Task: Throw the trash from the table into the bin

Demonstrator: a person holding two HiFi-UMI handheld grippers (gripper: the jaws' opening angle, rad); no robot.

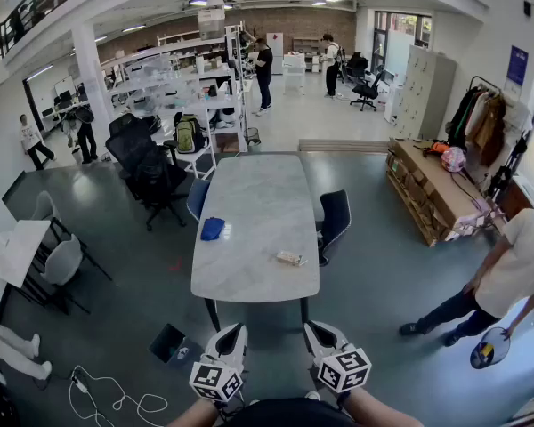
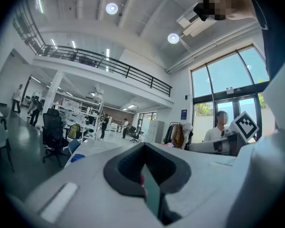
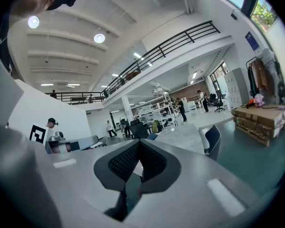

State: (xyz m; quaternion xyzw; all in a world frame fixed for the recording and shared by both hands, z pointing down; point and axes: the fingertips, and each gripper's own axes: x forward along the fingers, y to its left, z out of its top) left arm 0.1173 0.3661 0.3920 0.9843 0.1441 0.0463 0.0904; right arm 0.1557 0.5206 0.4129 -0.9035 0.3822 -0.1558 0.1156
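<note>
Left gripper (image 1: 238, 329) and right gripper (image 1: 311, 327) both pressed shut, holding nothing, near table (image 1: 258, 194), small trash (image 1: 291, 258) on top

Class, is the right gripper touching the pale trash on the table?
Apart: head view shows the right gripper short of the table, clear of the trash.

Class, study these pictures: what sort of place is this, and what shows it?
Probably an open-plan workshop or lab office: a long table with office chairs beside it, shelving racks loaded with gear, and a railed mezzanine overhead.
</note>
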